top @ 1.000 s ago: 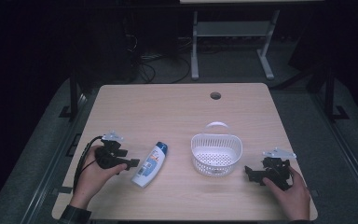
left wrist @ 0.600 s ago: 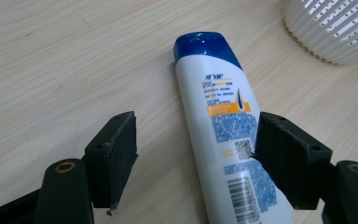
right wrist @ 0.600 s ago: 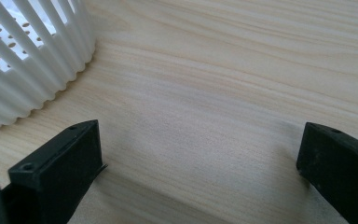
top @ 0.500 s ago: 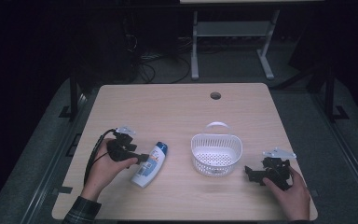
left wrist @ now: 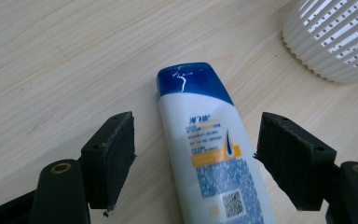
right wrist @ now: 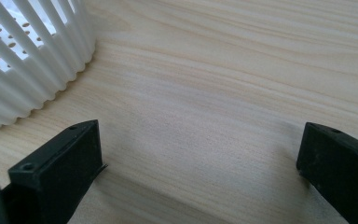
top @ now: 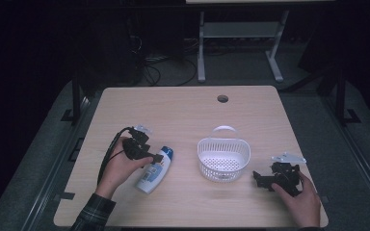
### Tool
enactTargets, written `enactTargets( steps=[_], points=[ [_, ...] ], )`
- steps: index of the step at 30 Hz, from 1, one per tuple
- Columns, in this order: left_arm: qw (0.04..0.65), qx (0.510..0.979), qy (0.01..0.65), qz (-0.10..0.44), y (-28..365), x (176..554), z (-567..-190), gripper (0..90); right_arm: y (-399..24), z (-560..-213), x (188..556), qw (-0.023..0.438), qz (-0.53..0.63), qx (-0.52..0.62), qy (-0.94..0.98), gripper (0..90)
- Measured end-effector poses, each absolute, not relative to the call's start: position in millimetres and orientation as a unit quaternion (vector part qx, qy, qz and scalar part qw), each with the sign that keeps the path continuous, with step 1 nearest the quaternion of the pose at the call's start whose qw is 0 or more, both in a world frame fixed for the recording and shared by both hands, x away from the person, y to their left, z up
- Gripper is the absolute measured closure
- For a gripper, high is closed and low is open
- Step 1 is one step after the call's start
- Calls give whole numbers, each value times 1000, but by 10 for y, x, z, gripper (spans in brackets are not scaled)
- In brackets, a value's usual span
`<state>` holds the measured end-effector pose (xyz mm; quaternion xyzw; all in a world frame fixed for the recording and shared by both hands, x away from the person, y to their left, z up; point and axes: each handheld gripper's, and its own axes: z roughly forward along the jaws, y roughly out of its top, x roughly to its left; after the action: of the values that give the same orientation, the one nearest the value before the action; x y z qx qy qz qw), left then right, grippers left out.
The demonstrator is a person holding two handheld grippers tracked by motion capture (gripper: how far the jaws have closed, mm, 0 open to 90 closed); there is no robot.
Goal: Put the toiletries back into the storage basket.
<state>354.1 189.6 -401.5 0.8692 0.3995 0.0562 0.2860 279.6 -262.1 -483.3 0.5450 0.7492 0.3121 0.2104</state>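
Shampoo bottle (left wrist: 209, 154) is the item in hand: white plastic body, flat-sided, lying on its back on the surface (top: 183, 115), blue cap (left wrist: 191, 81) pointing away from the left claw (left wrist: 196, 158). Cap carries a thin white squiggle mark. Label face up: blue lettering near the top, an orange-yellow band across the middle with a small dark blue figure, then a block of fine blue print and a QR code toward the base.

Largest first. Surface: pale wood grain, with a round cable hole (top: 222, 98) at the far edge. Basket (top: 223, 159): white, slotted walls, perforated floor, hoop handle on its far side; stands between the two claws, ahead and to the right of the left claw, just ahead and to the left of the right claw (right wrist: 200, 163).

Left claw: released, jaws wide, one on each side of the bottle with a gap on both sides, pads not pressing; the bottle's lower body lies between them. Right claw: released, jaws spread, bare surface between them, resting low by the basket's wall.
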Motion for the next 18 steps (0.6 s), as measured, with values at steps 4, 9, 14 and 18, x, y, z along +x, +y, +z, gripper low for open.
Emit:
enactTargets(
  steps=[4,9,14,18],
  points=[
    [279,872,398,53,1814,3587,-4031,269,-2621,-4833,2796,210,312,545,749,0],
    [273,875,395,56,1740,3625,-4041,264,-2621,-4833,2796,210,312,545,749,0],
    [254,880,398,54,1624,3675,-4099,261,-2621,-4833,2796,210,312,545,749,0],
    [238,885,396,51,1551,3707,-4141,256,-2621,-4832,2796,210,312,545,749,0]
  ],
)
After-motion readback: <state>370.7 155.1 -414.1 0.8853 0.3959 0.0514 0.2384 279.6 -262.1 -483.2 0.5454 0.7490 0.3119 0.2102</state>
